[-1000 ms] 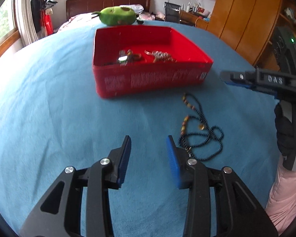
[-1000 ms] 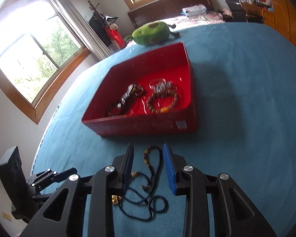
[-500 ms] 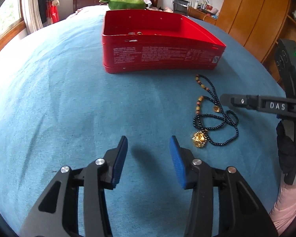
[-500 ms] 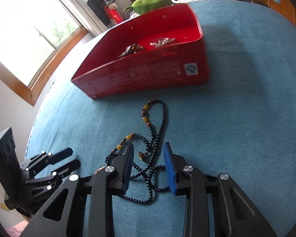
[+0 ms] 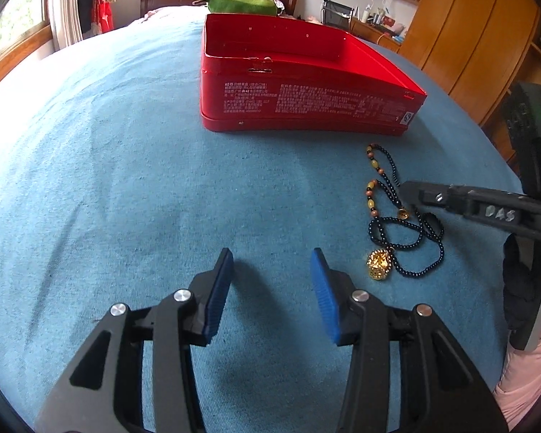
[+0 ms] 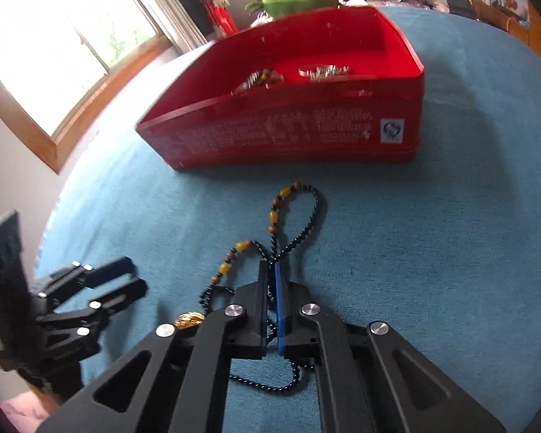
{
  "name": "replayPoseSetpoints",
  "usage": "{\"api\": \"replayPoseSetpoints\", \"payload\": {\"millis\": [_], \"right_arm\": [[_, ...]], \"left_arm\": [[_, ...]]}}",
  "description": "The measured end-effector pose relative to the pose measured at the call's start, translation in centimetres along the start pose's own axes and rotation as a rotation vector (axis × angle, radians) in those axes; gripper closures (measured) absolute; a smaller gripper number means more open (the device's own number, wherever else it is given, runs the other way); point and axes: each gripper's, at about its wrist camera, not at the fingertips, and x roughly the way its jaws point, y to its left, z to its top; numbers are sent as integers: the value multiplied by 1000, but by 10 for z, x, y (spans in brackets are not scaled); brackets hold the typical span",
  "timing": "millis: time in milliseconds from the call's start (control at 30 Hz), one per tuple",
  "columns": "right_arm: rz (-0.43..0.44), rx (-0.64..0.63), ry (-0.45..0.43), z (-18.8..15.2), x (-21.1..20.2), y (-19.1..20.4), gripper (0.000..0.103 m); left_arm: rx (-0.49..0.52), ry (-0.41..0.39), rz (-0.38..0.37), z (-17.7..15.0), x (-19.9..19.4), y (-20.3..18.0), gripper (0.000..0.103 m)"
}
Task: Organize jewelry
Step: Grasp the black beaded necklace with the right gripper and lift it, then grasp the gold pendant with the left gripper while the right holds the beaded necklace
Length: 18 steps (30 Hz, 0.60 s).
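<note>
Two claws: my right claw [image 6: 269, 270] has just clamped on the bead necklace [image 6: 308, 218] on the blue table [image 6: 432, 252] near the red box [image 6: 288, 133]; pendant half hidden. Left claw [image 5: 270, 258] wide, holding nothing.

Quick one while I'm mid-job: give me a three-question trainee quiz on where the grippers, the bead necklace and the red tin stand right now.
1. True or false: the right gripper is shut on the black bead necklace.
2. What lies between the pads of the left gripper? A) the gold pendant B) only the blue cloth C) the tin's rim
3. Fill in: the necklace lies on the blue cloth, in front of the red tin, not ____ it.

Key
1. True: its pads pinch the strands where they cross.
2. B: its jaws stand apart over bare cloth, and the gold pendant lies off to the side.
3. inside: only other jewelry shows in the tin.
</note>
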Motion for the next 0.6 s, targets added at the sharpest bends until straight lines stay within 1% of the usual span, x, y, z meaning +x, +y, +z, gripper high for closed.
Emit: {"api": "replayPoseSetpoints", "payload": {"millis": [100, 167, 300, 400, 467, 600], "right_arm": [[61, 18, -51, 3, -23, -3, 100], [72, 21, -81, 5, -36, -4, 100], [61, 32, -113, 7, -51, -6, 100], [30, 65, -148, 7, -63, -20, 100], [22, 94, -177, 9, -73, -31, 100], [-10, 143, -260, 6, -108, -52, 100]], "left_arm": [[0, -2, -4, -1, 1, 1, 59], [0, -3, -5, -2, 0, 1, 59], [-1, -3, -4, -2, 0, 1, 59], [-1, -3, -4, -2, 0, 0, 59], [-2, -2, -5, -2, 0, 1, 59], [1, -3, -3, -3, -1, 1, 58]]}}
